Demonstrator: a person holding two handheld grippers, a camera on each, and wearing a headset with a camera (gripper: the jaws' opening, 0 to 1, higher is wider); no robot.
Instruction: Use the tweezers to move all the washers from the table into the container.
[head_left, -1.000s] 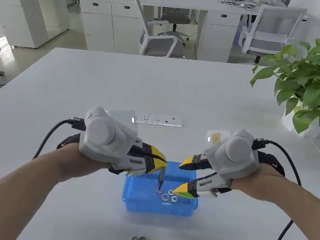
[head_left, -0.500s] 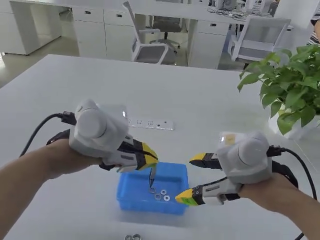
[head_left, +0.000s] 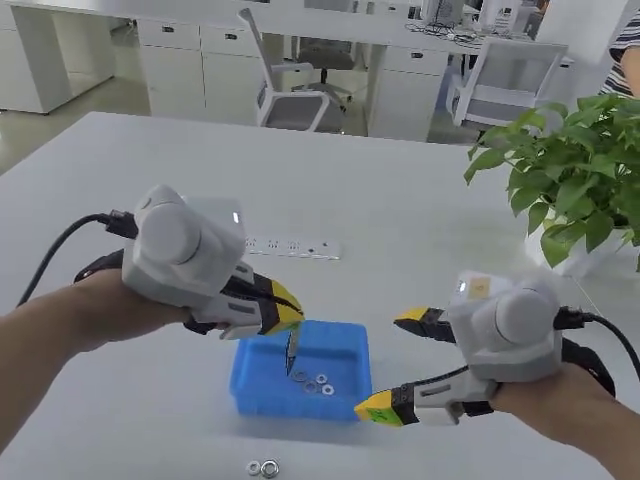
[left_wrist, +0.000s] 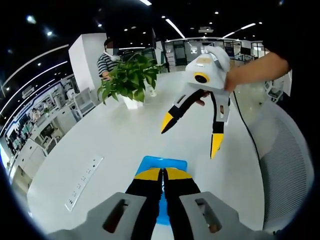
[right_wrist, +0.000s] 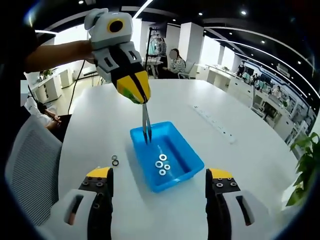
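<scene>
Compared with one second ago, the right tongs (head_left: 385, 365) are no longer at the right edge of the shallow blue plastic container (head_left: 345, 335). They now hang beside it and apart from it, with the jaws wide open and nothing between them. The left tongs (head_left: 287, 316) stay pressed together on the upper end of the thin metal tweezers (head_left: 292, 350), which point down into the container. The headset has also moved, so it is not sure whether the tweezers themselves have risen.

The count of small silver ring-shaped washers (head_left: 314, 383) in the container is the same as before: three. In the right gripper view no washer can be made out between the tweezer tips. This suggests that one delivery is finished and the tweezers are free for the next one.

Two loose washers (head_left: 262, 467) lie side by side on the pale grey desk (head_left: 400, 230), near the container's front wall on the person's side. Judging by this, the task is more than half done.

The washers are flat, shiny rings with a hole in the middle, very small beside the tweezers. The three in the container lie flat in a loose group near the middle of its bottom.
</scene>
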